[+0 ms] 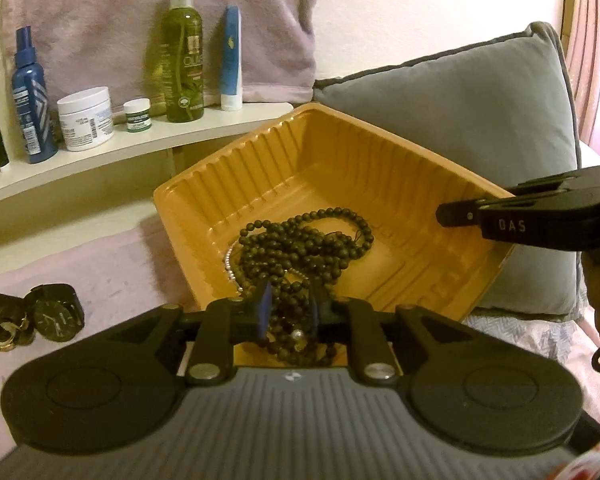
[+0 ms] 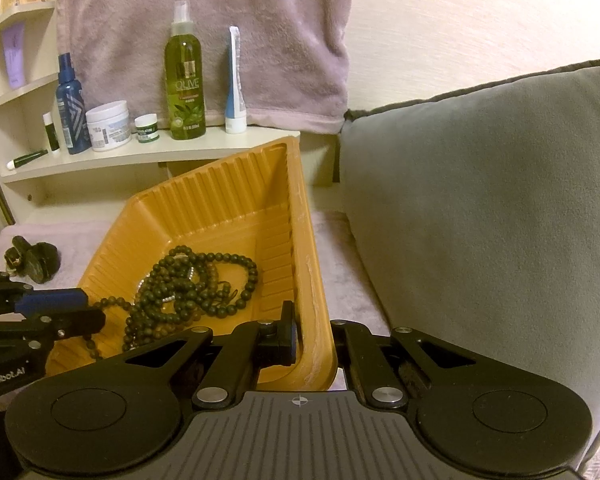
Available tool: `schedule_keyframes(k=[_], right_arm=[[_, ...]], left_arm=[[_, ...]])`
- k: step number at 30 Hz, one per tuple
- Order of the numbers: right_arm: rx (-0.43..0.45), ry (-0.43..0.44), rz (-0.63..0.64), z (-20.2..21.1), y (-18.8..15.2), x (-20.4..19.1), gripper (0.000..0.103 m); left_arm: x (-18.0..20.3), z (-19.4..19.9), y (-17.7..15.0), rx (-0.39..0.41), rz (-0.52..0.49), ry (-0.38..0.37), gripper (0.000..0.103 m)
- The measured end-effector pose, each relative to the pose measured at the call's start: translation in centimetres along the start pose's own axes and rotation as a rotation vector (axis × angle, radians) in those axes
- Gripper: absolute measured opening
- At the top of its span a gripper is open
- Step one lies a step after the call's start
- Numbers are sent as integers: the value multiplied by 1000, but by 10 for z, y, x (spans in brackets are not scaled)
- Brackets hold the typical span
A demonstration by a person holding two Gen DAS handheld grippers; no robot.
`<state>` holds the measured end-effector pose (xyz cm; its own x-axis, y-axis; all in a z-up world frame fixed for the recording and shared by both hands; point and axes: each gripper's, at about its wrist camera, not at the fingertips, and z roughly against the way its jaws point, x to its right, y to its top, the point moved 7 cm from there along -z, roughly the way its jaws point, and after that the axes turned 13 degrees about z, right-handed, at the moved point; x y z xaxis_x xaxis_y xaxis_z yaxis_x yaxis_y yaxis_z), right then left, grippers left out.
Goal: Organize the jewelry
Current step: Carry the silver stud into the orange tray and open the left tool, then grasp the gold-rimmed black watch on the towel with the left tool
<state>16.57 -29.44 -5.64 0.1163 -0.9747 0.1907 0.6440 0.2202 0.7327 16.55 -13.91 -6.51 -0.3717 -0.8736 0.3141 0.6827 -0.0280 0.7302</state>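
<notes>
Left tongs (image 1: 288,312): slightly spread around beads (image 1: 300,248), no pinch.
Right tongs (image 2: 316,336): pinching tray (image 2: 236,200) rim.
Advice: withdraw slowly, avoid snagging strands.

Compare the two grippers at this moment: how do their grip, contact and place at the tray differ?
1. The right gripper is shut on the tray rim; the left gripper has its jaws slightly apart.
2. The right pinches the tray's side wall; the left sits over the beads at the tray's near edge, a strand between its fingers. Whether it grips them is unclear.

Shared: both are black two-finger grippers working at the same orange tray.
</notes>
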Motion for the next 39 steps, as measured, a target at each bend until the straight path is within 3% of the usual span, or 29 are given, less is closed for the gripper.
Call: schedule_keyframes(k=[13, 22, 27, 37, 39], right_arm=[[0, -2, 3, 0, 0, 0, 5], [-2, -6, 9, 0, 0, 1, 5], [-5, -8, 11, -2, -1, 2, 5], [-12, -9, 14, -5, 0, 3, 5], [-12, -10, 14, -5, 0, 3, 5]], left_arm=[[-57, 28, 4, 63, 97, 122, 18], [-132, 45, 7, 102, 194, 328, 31], [-167, 35, 8, 104, 269, 433, 34], [-200, 6, 11, 112, 432, 438, 33], [-204, 5, 10, 112, 455, 431, 29]])
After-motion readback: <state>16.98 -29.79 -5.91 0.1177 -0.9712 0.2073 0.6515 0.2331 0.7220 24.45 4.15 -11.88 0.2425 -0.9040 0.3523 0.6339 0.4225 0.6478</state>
